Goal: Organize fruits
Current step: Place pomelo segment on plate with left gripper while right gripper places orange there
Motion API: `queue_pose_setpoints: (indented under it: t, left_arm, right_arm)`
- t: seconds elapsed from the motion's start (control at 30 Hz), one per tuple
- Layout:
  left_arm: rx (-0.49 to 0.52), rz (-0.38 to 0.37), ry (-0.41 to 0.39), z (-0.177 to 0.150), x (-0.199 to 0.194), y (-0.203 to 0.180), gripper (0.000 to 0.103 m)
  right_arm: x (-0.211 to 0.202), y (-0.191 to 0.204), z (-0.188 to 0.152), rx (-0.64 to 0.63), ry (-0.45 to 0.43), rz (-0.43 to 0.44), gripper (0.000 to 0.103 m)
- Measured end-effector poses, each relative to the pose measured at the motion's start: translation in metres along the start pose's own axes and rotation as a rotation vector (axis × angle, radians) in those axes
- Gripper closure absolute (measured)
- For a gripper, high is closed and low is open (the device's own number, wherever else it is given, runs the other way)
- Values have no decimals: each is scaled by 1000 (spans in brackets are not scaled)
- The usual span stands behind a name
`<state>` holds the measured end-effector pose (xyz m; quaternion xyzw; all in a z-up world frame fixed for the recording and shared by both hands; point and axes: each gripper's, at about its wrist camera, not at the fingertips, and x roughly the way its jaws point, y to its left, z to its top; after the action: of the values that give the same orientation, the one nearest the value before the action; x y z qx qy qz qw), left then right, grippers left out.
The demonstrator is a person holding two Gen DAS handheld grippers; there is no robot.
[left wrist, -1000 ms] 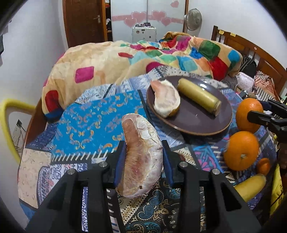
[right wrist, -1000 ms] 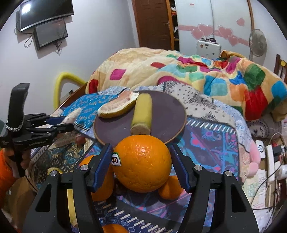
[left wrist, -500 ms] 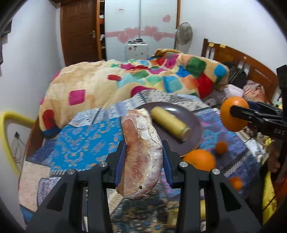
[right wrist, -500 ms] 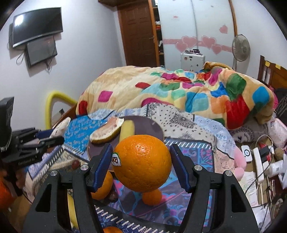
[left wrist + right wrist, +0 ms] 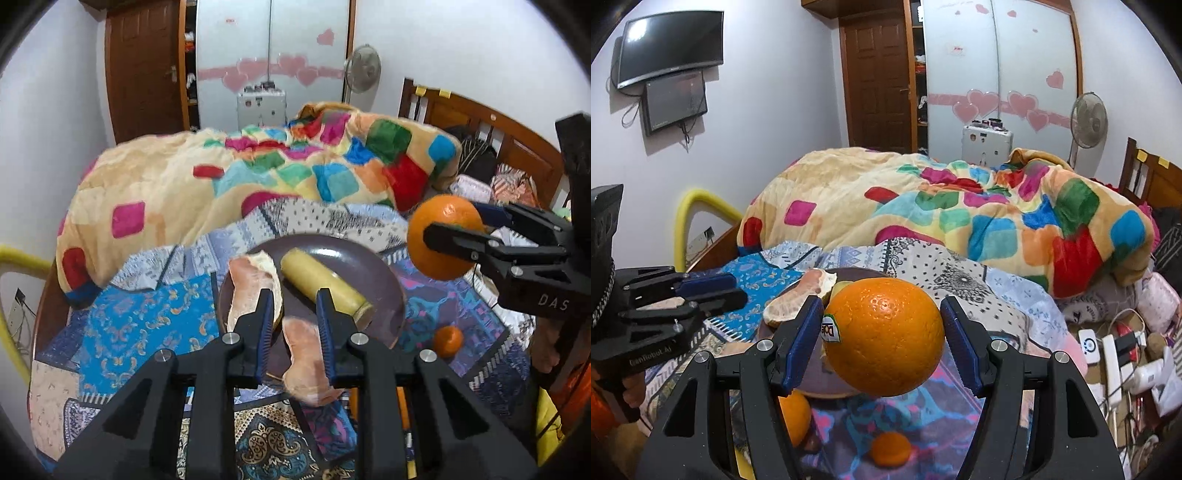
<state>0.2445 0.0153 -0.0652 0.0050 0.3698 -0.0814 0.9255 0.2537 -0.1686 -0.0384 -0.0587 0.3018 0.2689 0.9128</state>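
Note:
My left gripper (image 5: 293, 314) is open above the near rim of the dark plate (image 5: 384, 280). A pomelo segment (image 5: 304, 363) is blurred and dropping just below the jaws at the plate's edge. A second pomelo segment (image 5: 251, 284) and a yellow banana piece (image 5: 325, 284) lie on the plate. My right gripper (image 5: 882, 328) is shut on a large orange (image 5: 884, 334) with a sticker, held in the air right of the plate; that orange also shows in the left wrist view (image 5: 447, 236).
A small mandarin (image 5: 447, 340) lies on the patterned cloth (image 5: 129, 325) right of the plate. Another orange (image 5: 794, 413) and the mandarin (image 5: 890, 448) lie below my right gripper. A colourful quilt (image 5: 258, 177) is heaped behind. Chargers and clutter (image 5: 1115, 350) lie at the right.
My left gripper moved over the plate and opened, releasing the pomelo segment, which is falling at the plate's near rim. My right gripper lifted the orange higher.

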Motion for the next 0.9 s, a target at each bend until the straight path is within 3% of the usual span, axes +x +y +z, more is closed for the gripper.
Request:
queue_pose_setpoints:
  t: [0.3, 0.43, 0.7, 0.9]
  left_arm:
    - [-23, 14, 58, -14, 16, 27, 77]
    - [-52, 33, 43, -15, 12, 48, 63]
    - [-94, 46, 31, -17, 4, 75, 62]
    - [-83, 74, 19, -17, -15, 80, 57]
  right_arm:
    - [39, 1, 1, -23, 63, -31, 41]
    - [61, -3, 6, -9, 109, -39, 41]
    - [99, 1, 4, 0, 233, -18, 40]
    - [96, 15, 3, -79, 230, -59, 39]
